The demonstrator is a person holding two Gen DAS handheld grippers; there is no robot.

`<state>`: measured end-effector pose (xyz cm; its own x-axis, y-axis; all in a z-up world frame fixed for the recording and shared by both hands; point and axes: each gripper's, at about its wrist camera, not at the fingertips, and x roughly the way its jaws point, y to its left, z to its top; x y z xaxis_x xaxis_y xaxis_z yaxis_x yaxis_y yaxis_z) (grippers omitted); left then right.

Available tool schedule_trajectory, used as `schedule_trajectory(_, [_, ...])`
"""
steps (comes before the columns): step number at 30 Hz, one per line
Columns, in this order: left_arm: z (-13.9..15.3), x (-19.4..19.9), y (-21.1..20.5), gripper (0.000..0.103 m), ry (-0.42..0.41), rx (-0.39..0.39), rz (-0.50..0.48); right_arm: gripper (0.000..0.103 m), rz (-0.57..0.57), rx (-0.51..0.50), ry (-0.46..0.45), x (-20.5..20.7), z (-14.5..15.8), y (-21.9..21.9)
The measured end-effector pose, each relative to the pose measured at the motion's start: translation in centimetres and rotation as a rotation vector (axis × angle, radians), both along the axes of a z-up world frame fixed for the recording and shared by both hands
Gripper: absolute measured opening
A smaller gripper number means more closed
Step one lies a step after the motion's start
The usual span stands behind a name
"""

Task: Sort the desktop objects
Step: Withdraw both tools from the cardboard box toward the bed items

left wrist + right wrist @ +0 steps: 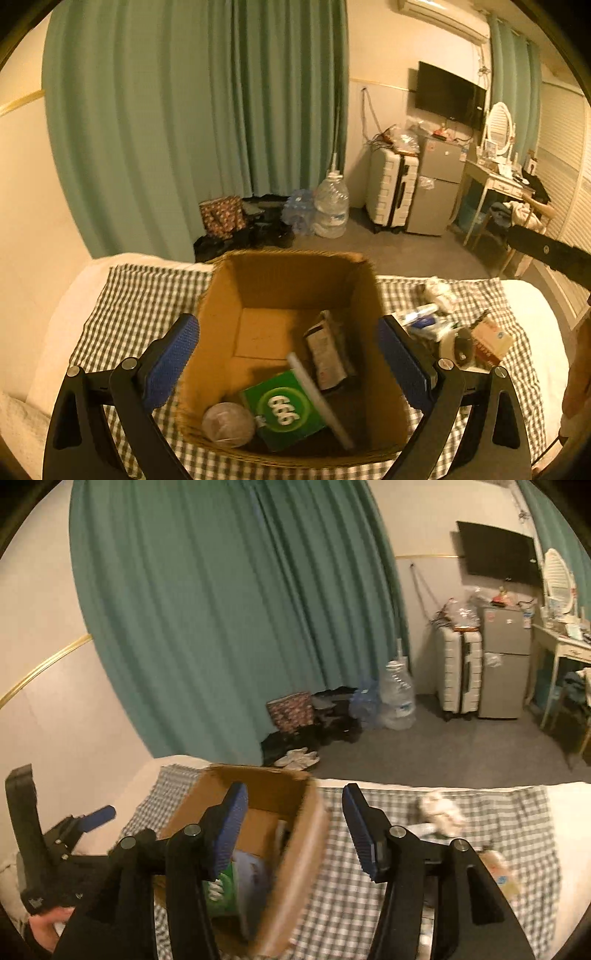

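left gripper (288, 354): jaws spreading wide around the cardboard box (291, 284), not pressing it | right gripper (295, 830): jaws standing apart, pinching nothing | box sitting on the checked cloth (147, 295) on the bed, holding a green packet (284, 410) | loose items (454, 332) lying beside it

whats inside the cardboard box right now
The cardboard box holds a green packet, a round wrapped ball, a white stick and a crumpled pouch. Anything beneath them is hidden.
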<state>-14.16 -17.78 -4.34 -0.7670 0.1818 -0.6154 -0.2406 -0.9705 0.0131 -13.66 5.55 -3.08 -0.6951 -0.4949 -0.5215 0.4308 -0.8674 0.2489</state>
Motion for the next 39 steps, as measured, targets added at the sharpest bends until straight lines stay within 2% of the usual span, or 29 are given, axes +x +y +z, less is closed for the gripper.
schedule_trajectory(10, [1.6,1.9,5.7,0.099,0.024,0.021,-0.061,0.078,-0.095,0.056,0.047,1.9,1.9,7.6])
schedule_trajectory(12, [1.6,2.1,7.1,0.099,0.025,0.019,-0.076,0.086,-0.115,0.055,0.052,2.0,2.0,9.2])
schedule_trajectory(19, [0.9,2.6,11.5,0.102,0.011,0.011,-0.124,0.102,-0.197,0.101,0.051,2.1,1.6,14.3])
schedule_trajectory(24, [-0.7,2.4,14.3,0.103,-0.008,-0.013,-0.159,0.103,-0.223,0.168,0.055,1.6,0.6,16.8])
schedule_trajectory(30, [-2.8,1.6,17.5,0.103,-0.037,-0.05,-0.186,0.103,-0.258,0.252,0.056,0.6,-2.0,19.3])
schedule_trajectory(35, [-5.1,0.6,19.6,0.103,-0.07,-0.072,-0.193,0.103,-0.257,0.281,0.006,-0.7,-4.7,20.9])
schedule_trajectory(39, [-7.7,-0.4,21.0,0.103,-0.112,-0.08,-0.188,0.103,-0.175,0.258,-0.068,-2.2,-7.1,21.7])
